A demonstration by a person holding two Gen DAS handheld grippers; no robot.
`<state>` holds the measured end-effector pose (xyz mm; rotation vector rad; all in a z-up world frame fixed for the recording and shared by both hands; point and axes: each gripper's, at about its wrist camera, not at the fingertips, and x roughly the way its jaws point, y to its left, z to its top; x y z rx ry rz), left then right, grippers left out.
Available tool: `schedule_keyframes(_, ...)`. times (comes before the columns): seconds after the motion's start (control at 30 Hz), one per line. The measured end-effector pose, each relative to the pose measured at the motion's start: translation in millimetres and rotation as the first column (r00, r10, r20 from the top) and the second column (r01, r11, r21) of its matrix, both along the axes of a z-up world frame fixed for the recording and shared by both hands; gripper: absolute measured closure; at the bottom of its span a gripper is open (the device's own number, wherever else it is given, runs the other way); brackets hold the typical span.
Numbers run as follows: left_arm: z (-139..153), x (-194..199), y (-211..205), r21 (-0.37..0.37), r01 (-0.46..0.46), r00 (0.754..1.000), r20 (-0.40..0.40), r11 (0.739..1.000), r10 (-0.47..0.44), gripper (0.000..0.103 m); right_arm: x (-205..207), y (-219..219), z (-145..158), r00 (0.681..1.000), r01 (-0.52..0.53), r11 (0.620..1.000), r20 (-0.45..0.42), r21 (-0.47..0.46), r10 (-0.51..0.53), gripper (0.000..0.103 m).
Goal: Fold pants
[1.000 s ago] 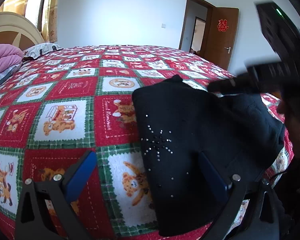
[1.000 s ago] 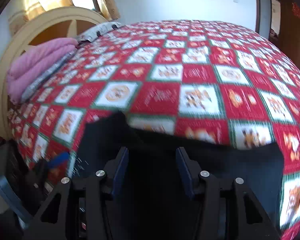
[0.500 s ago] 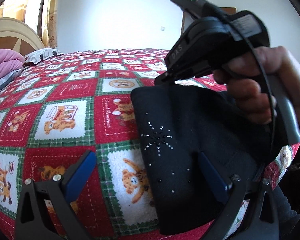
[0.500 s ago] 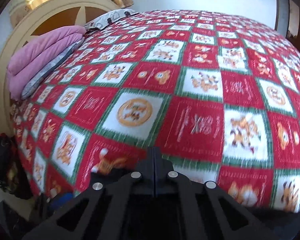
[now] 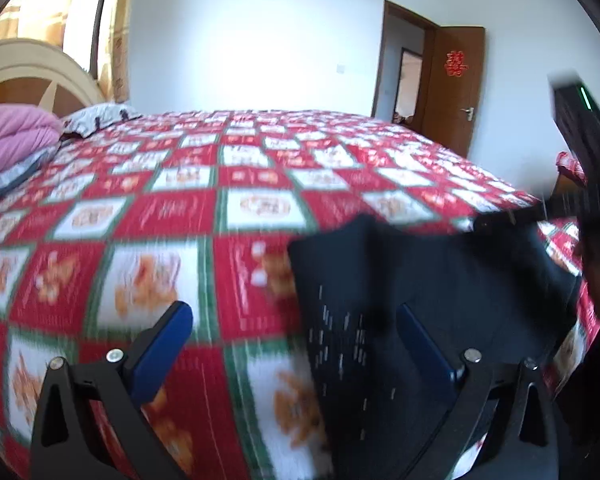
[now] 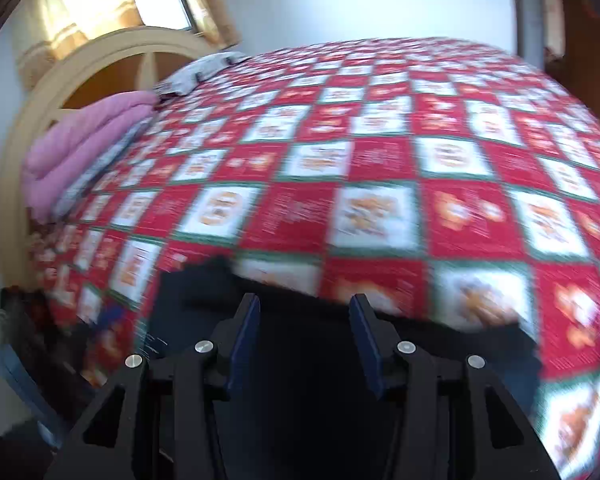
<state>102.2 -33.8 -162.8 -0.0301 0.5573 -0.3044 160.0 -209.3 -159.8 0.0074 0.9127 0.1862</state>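
The left gripper (image 5: 294, 322) hangs over the bedspread (image 5: 180, 216), jaws wide apart and gripping nothing. The folded black pants (image 5: 420, 280) lie at the bed's near edge, under its right finger (image 5: 424, 344). Further right, the right gripper (image 6: 304, 330) points down over the pants (image 6: 308, 400), its jaws opening with nothing pressed between them, the cloth lying below.

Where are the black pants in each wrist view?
Left wrist: black pants lie lower right on the quilt, under the right-hand finger.
Right wrist: black pants at bottom centre, behind the open fingers.
Shared landmark: pink bedding at the headboard.
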Motion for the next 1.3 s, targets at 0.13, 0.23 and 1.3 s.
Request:
schedule_keyframes(0.13, 13.5, 24.3, -18.3, 0.057, 0.055, 0.998, -0.002, 0.997, -0.055, 0.000, -28.1, -41.4, -7.1, 0.996, 0.092, 0.996, 0.009, 0.014, -0.093, 0.054)
schedule_keyframes(0.23, 5.2, 51.0, -41.8, 0.185, 0.070, 0.997, -0.051, 0.980, -0.062, 0.000, -45.4, -58.2, -4.9, 0.993, 0.115, 0.993, 0.036, -0.002, -0.115, 0.054)
schedule_keyframes(1.3, -21.4, -2.4, -13.4, 0.081, 0.026, 0.994, -0.104, 0.996, -0.018, 0.000, -30.7, -80.5, 4.8, 0.989, 0.081, 0.982, 0.106, 0.169, -0.100, 0.050)
